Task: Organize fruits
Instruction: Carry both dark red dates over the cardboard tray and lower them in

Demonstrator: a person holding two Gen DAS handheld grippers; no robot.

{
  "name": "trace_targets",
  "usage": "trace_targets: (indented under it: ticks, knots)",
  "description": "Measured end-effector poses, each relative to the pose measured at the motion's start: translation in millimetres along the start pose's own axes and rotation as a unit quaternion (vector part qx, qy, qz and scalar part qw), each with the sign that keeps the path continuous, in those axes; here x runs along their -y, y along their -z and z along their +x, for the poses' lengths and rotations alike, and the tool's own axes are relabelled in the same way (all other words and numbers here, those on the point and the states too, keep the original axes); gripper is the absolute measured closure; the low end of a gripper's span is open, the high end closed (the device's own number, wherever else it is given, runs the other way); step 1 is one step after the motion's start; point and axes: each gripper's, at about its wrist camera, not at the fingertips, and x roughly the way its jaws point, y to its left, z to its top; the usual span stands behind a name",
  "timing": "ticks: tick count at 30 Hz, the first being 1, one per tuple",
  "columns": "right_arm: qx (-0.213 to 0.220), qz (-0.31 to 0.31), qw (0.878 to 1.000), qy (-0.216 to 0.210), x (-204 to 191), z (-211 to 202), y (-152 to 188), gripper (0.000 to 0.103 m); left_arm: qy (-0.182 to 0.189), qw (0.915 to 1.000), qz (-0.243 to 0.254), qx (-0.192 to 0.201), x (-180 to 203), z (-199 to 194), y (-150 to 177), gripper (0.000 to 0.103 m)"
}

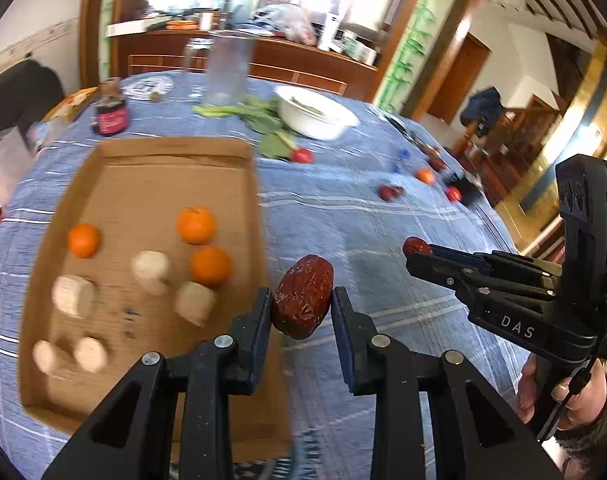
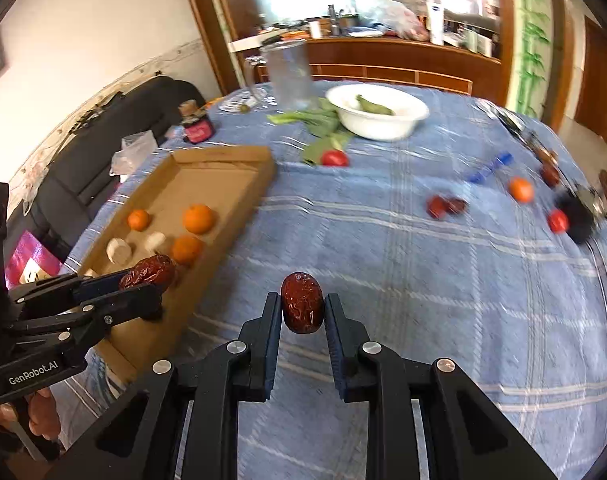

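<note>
Left gripper (image 1: 301,300): fingers closed on a wrinkled red date (image 1: 302,296), pinched across its width. It hangs just past the near right edge of the cardboard tray (image 1: 175,152), over the blue plaid desk (image 1: 383,220), not over the tray floor.

Right gripper (image 2: 302,306): fingers also closed, on a second date (image 2: 302,302), held end-up, well to the right of the tray over bare cloth.

Inside the tray: three oranges (image 1: 196,225) toward the middle, pale round lumps (image 1: 150,266) nearer the front; what these lumps are I cannot tell. Far half of the tray floor bare.

Right of the tray, far side of the desk: loose red fruits (image 2: 437,206), one more orange (image 2: 520,189), a blue item, all blurred. Beyond the tray: white bowl (image 2: 377,120) with greens, clear glass (image 2: 289,76), dark jar (image 2: 198,128).

Risks, as judged:
- Dates are soft and rounded; a narrow pinch could let one slip or twist out if tilted.
- Releasing the left date here would put it on the tray wall or outside it.
- A dropped date may knock the oranges, which roll freely.
- Both grippers converging on the same tray corner could collide.
</note>
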Motion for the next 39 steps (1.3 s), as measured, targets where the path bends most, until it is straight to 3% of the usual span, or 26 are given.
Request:
trace_targets:
  ticks: [9, 16, 28, 39]
  knots:
    - [-0.003, -0.028, 0.999, -0.022, -49.1, 43.9, -52.0, 0.079, -0.057, 0.9976, -0.031, 0.022, -74.0, -12.2, -30.7, 0.074]
    - [-0.013, -0.056, 0.998, -0.023, -82.5, 90.9, -84.7, 0.079, -0.102, 0.9937, -0.044, 0.012, -115.5, 11.6, -57.6, 0.074]
    - [-0.042, -0.06, 0.997, -0.019, -90.0, 161.3, -117.8, 0.079, -0.097, 0.9886, -0.112, -0.026, -157.7, 70.4, -75.6, 0.074]
    - [-0.067, -0.072, 0.995, -0.008, -86.6, 194.9, -120.1, 0.079, -0.106, 0.987, -0.115, -0.038, -164.2, 90.6, -78.7, 0.074]
